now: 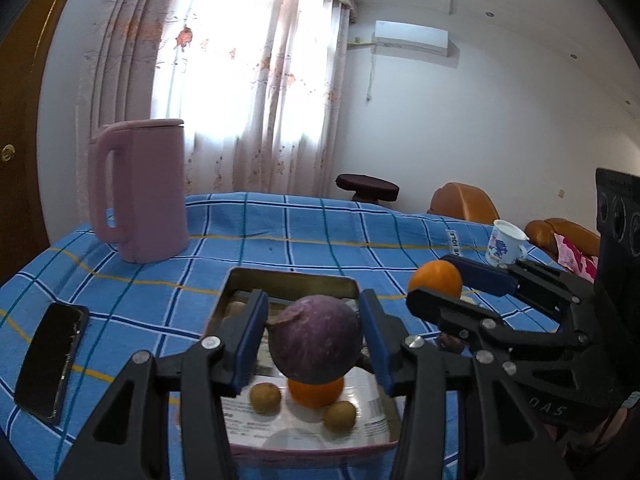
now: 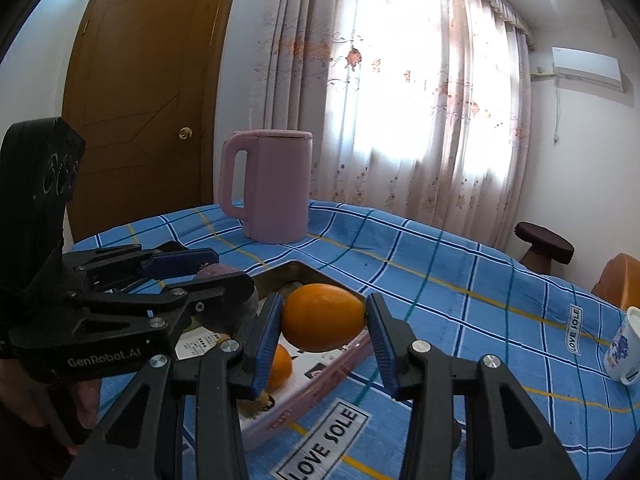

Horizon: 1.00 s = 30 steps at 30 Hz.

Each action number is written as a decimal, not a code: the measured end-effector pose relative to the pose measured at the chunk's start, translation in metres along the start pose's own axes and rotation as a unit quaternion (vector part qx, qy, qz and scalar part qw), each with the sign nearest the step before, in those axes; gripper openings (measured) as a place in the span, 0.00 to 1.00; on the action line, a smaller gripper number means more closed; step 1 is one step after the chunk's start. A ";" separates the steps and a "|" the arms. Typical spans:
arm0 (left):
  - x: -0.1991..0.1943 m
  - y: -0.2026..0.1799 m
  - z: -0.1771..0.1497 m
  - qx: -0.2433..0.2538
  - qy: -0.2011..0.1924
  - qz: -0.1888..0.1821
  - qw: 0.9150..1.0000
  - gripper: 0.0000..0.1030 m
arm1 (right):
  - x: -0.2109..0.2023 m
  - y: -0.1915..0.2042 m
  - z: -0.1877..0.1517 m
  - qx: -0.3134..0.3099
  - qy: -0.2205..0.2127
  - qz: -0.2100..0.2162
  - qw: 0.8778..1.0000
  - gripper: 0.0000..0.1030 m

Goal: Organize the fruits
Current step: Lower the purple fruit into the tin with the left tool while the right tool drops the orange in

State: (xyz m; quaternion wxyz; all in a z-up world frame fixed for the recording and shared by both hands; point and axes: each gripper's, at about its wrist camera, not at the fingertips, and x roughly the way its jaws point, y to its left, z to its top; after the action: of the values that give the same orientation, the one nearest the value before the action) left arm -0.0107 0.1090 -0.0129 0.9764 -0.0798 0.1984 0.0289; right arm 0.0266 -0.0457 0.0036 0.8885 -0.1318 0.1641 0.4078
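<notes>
The left gripper (image 1: 314, 340) is reaching forward and tilting slightly downward, its two blue pads clamping a round purple fruit (image 1: 314, 340) from either side, so the jaws are standing partly closed around it. The fruit is hanging in the air above a shallow pink tin (image 1: 312, 446) that is sitting on the blue checked tablecloth (image 1: 160, 296). In the tin, right under the purple fruit, an orange (image 1: 316, 392) is lying between two small brown fruits (image 1: 265, 398), one on each side. The right gripper (image 2: 324, 318) is pointing the same way, also angled a little down, and is gripping a second orange (image 2: 323, 317) between its blue pads, holding it up over the near right corner of the tin. The two grippers are hovering side by side, close together, with the left one's black body showing at the left edge of the right wrist view. To the left of the tin a black phone (image 1: 52, 360) is lying flat on the cloth. Farther back a pink kettle (image 1: 140, 190) is standing upright, and a white patterned mug (image 1: 505, 243) is sitting off to the right near the table's edge.
</notes>
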 end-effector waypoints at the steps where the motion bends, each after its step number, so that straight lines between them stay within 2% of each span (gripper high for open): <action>1: -0.001 0.002 0.000 -0.001 -0.001 0.002 1.000 0.47 | 0.001 0.002 0.001 -0.001 0.000 0.001 1.000 0.43; 14: -0.007 0.033 -0.015 -0.018 0.011 0.027 0.999 0.47 | 0.023 0.022 -0.012 -0.009 0.033 0.023 0.999 0.43; 24: 0.001 0.043 -0.028 -0.029 0.034 0.029 0.999 0.47 | 0.040 0.032 -0.026 -0.014 0.070 0.034 0.997 0.43; 25: 0.002 0.043 -0.030 -0.030 0.037 0.028 0.998 0.46 | 0.042 0.032 -0.026 -0.013 0.073 0.033 0.997 0.43; 27: 0.004 0.043 -0.031 -0.028 0.041 0.027 0.998 0.29 | 0.046 0.031 -0.028 -0.011 0.081 0.036 0.996 0.43; 30: 0.002 0.042 -0.030 -0.025 0.040 0.028 0.998 0.27 | 0.053 0.031 -0.031 -0.008 0.096 0.044 0.994 0.43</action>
State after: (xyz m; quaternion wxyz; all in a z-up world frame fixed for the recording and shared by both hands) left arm -0.0238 0.1455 -0.0469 0.9641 -0.0998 0.2390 0.0583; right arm 0.0291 -0.0013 -0.0490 0.8490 -0.1701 0.2508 0.4329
